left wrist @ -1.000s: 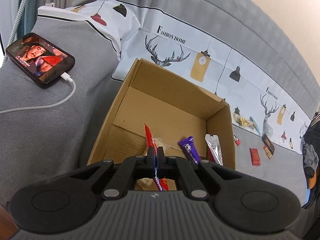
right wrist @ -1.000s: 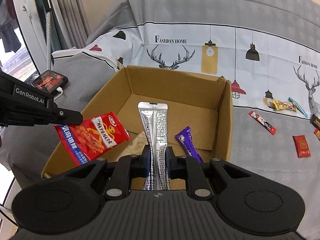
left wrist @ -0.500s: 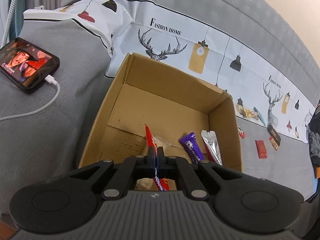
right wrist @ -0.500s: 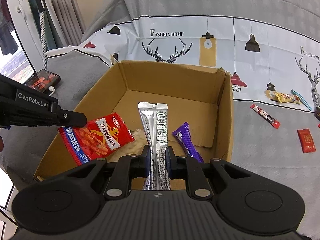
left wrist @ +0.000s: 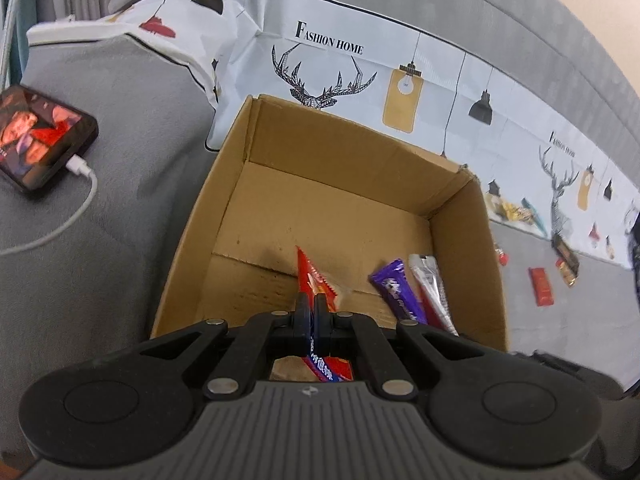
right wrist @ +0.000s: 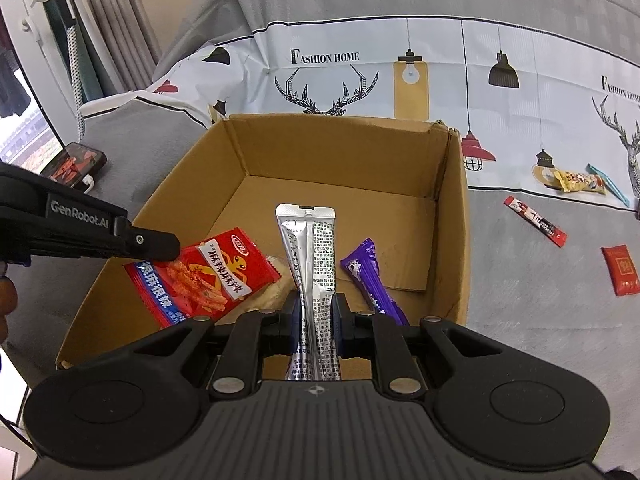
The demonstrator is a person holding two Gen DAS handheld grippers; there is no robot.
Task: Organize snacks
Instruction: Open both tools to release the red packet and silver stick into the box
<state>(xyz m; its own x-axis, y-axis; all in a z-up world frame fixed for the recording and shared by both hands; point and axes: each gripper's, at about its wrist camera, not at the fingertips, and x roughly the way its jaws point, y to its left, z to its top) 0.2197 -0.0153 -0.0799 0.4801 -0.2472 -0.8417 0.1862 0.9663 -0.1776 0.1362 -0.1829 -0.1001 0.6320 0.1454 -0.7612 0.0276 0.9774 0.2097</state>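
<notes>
An open cardboard box (right wrist: 332, 148) sits on the grey cover, with a purple bar (right wrist: 368, 280) lying inside at the right. My right gripper (right wrist: 317, 304) hangs over the box's near side. A silver pouch (right wrist: 308, 240) stands upright between its jaws, which are opening; the pads still touch it. My left gripper (left wrist: 311, 304) is shut on a red snack packet (left wrist: 310, 276) seen edge-on over the box (left wrist: 340, 160). In the right wrist view that red packet (right wrist: 200, 276) hangs flat from the left gripper (right wrist: 168, 246) above the box's left half.
A phone (left wrist: 36, 136) on a white cable lies on the grey cover at the left. Loose snacks lie right of the box: a red stick (right wrist: 534, 220), a red sachet (right wrist: 620, 270) and a yellow packet (right wrist: 578, 180). A printed cloth (right wrist: 400, 60) runs behind the box.
Both grippers have sunk a little toward the box, each with its packet still between its jaws. The box fills more of both views.
</notes>
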